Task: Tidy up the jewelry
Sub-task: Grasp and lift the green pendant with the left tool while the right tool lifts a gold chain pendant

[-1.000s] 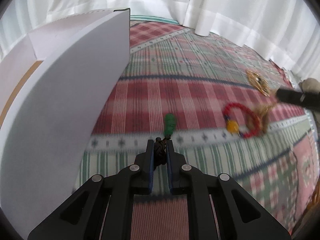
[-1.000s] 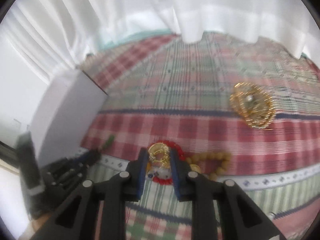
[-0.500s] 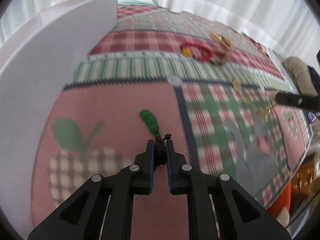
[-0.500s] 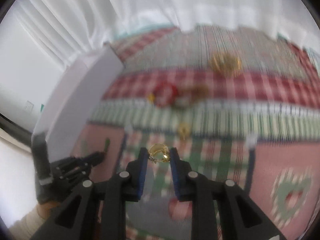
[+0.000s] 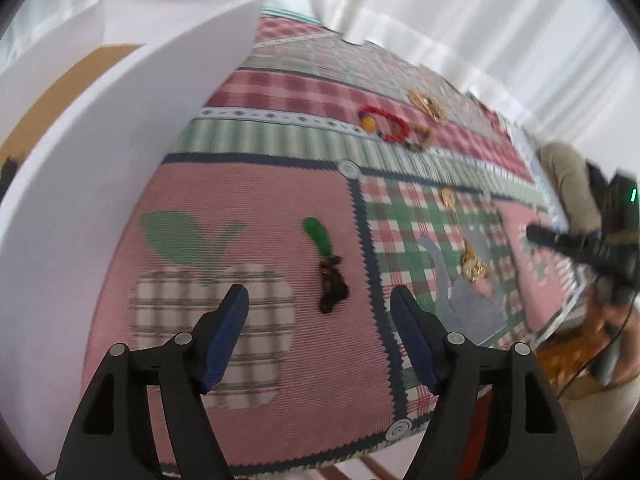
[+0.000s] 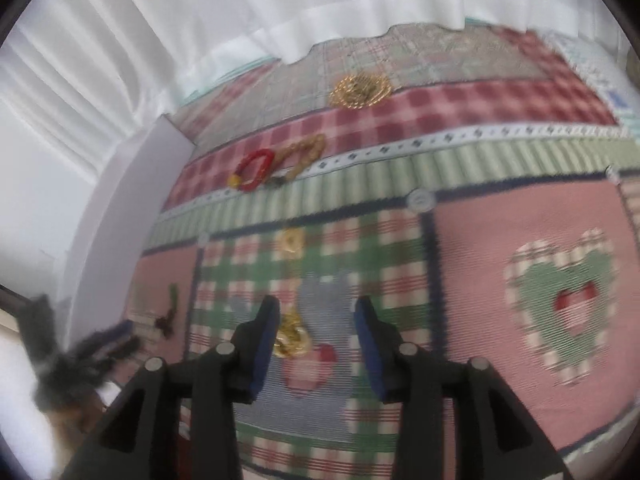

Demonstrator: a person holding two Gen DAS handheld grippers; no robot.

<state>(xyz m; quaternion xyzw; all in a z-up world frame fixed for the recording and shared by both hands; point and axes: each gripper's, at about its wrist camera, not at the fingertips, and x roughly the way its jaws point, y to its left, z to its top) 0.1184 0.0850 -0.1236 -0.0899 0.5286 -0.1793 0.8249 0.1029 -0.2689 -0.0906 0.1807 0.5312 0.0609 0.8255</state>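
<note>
My left gripper [image 5: 320,300] is open and empty. A green pendant on a dark knotted cord [image 5: 325,258] lies on the pink patch of the cloth just ahead of its jaws. My right gripper [image 6: 316,314] is open. A gold ring piece [image 6: 292,338] lies on the cloth by its left finger; it also shows in the left wrist view [image 5: 474,268]. A second gold piece [image 6: 293,240] lies further ahead. The pendant also shows in the right wrist view [image 6: 170,312], next to the blurred left gripper [image 6: 112,346].
A red bead bracelet [image 5: 384,122] and a tan bead string [image 6: 306,154] lie further back, with a gold wire ornament [image 6: 360,90] behind them. A white open box [image 5: 120,160] stands at the left. White curtains [image 6: 280,8] hang behind the patchwork cloth [image 6: 520,260].
Both grippers have opened. The left one let go of the green pendant, the right one let go of the gold ring; both pieces now lie on the cloth.
</note>
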